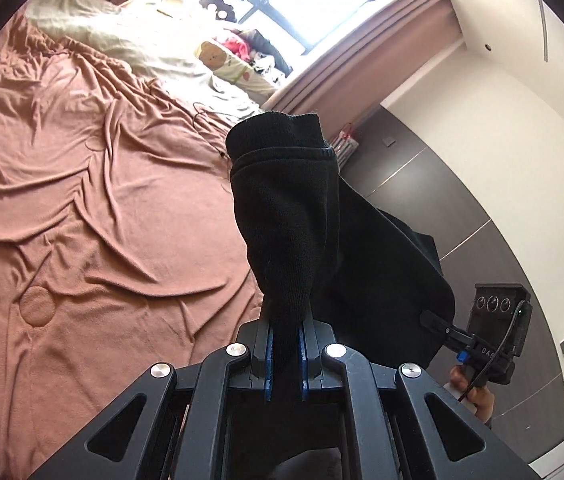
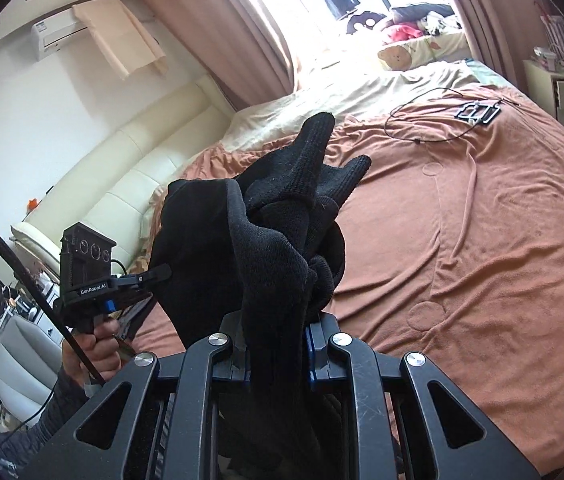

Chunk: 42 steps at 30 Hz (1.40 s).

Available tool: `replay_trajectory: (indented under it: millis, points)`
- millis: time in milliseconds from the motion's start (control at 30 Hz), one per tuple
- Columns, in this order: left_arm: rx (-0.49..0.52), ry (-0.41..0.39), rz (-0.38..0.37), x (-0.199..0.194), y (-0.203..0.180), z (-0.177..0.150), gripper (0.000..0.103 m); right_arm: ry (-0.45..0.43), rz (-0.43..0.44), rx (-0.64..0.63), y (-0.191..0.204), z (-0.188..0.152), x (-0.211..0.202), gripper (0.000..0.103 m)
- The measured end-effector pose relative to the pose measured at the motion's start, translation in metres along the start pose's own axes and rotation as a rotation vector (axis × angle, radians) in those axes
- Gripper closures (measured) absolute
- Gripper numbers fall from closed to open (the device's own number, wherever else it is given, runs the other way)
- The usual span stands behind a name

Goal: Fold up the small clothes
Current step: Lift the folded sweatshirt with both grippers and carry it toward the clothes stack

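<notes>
While above the bed (image 1: 82, 184), both fingers' pairs (image 1: 269, 354) tight on black knitwear (image 1: 285, 220).

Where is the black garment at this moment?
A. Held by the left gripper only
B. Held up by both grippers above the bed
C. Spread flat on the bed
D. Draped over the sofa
B: the black garment is pinched in the jaws of the left gripper and of the right gripper, above the orange bedspread.
</notes>
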<state>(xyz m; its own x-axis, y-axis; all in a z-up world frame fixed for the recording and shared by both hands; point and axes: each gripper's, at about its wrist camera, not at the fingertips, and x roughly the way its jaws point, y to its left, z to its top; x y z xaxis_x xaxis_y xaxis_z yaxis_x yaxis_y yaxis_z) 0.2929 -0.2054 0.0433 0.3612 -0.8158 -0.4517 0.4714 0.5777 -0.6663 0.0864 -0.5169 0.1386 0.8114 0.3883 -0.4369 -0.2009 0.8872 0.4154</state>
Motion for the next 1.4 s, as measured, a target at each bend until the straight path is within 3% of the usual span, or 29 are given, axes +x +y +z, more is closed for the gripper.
replay_trajectory:
  millis: [233, 567, 1067, 1400]
  points:
    - [0.024, -0.111, 0.005, -0.073, -0.024, 0.009, 0.094, -0.047, 0.041, -0.090, 0.058, 0.007, -0.024, 0.088]
    - [0.048, -0.266, 0.066, -0.194, -0.022, 0.024, 0.094, -0.071, 0.152, -0.194, 0.147, 0.011, -0.008, 0.088]
    - [-0.029, -0.439, 0.158, -0.322, 0.069, 0.028, 0.094, 0.024, 0.283, -0.341, 0.244, 0.031, 0.135, 0.088]
    - [-0.023, -0.508, 0.279, -0.415, 0.132, 0.043, 0.094, 0.088, 0.382, -0.383, 0.321, 0.038, 0.234, 0.088]
